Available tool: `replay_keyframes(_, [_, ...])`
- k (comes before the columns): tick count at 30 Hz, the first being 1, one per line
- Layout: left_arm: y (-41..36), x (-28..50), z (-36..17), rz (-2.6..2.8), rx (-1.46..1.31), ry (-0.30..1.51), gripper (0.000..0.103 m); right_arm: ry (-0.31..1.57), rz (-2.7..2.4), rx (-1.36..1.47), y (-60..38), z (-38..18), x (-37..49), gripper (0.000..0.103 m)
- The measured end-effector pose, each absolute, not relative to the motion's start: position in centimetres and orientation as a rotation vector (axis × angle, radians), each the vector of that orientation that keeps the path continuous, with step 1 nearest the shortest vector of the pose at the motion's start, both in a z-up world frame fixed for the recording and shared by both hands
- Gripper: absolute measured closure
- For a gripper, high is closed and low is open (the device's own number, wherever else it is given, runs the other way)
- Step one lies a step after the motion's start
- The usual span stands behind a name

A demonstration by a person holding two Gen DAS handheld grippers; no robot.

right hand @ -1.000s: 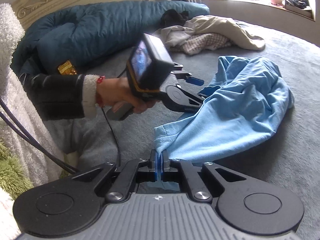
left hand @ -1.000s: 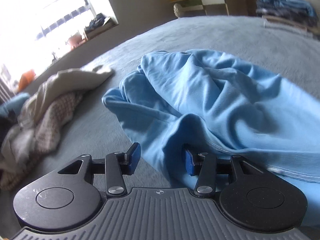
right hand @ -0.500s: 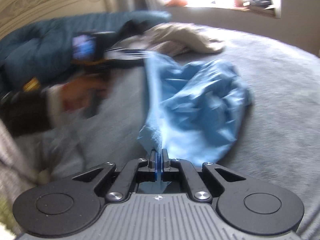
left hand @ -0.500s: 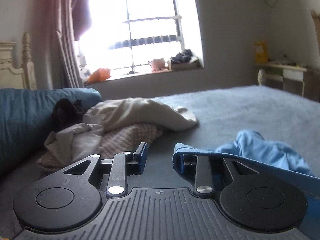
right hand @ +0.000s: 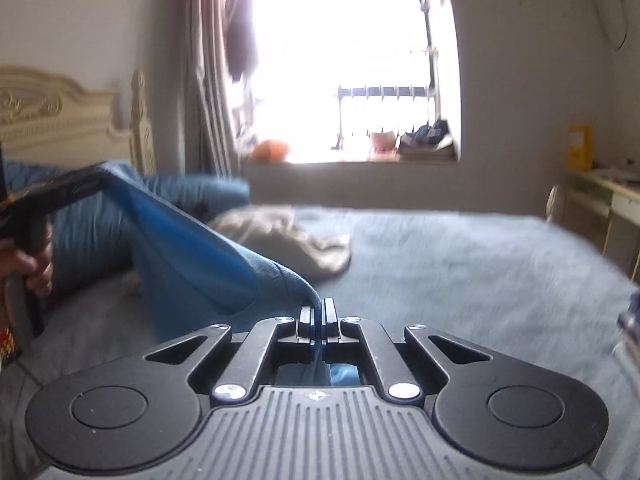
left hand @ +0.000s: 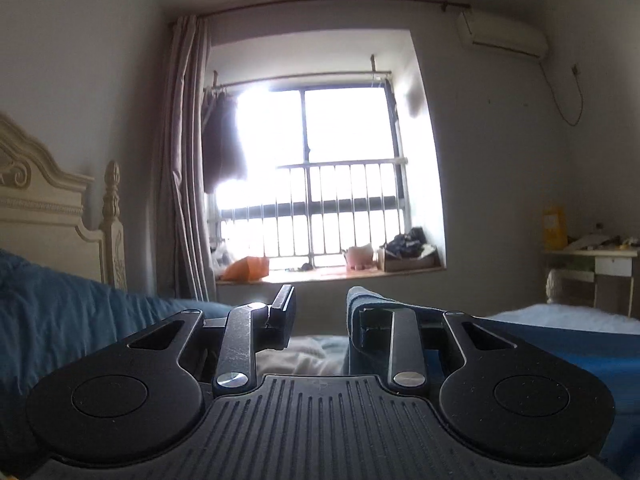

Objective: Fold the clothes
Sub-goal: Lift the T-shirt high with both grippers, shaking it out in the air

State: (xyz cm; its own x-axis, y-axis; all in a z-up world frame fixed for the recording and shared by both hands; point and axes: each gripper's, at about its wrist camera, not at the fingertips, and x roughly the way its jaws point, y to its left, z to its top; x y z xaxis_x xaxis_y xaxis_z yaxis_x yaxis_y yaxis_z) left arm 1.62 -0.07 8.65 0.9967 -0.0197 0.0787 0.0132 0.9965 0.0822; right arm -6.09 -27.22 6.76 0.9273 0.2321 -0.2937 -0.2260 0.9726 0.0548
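While right gripper pinches blue shirt, left gripper jaws spread, grey bed, bright window.

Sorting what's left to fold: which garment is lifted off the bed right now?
The blue shirt, stretched in the air between the right gripper and left gripper. The beige garment lies crumpled on the bed.

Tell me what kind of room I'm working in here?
A bedroom, most likely: a carved cream headboard stands by the wall, a wide bed with grey cover fills the foreground, and loose clothes lie on it below a curtained window.
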Motion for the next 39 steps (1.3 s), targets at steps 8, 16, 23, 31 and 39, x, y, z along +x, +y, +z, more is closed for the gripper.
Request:
replay_keyframes(8, [-1.0, -1.5, 15.8, -0.044, 0.034, -0.261, 0.073, 0.002, 0.190, 0.026, -29.7, 16.5, -7.9, 0.100])
replay_keyframes(16, [-0.7, -4.9, 19.6, -0.048, 0.067, -0.410, 0.073, -0.220, 0.212, 0.016, -30.5, 23.0, -12.2, 0.101])
replay_keyframes(23, [0.4, -6.4, 21.0, -0.044, 0.042, -0.461, 0.073, -0.284, 0.264, -0.002, -30.3, 24.8, -14.6, 0.101])
replay_keyframes(31, [1.2, -8.2, 22.9, -0.059, 0.012, -0.531, 0.073, -0.380, 0.282, 0.002, -30.6, 27.3, -17.4, 0.101])
replay_keyframes(39, [1.7, -9.6, 24.3, -0.094, -0.019, -0.564, 0.072, -0.465, 0.294, 0.003, -30.7, 29.0, -19.8, 0.100])
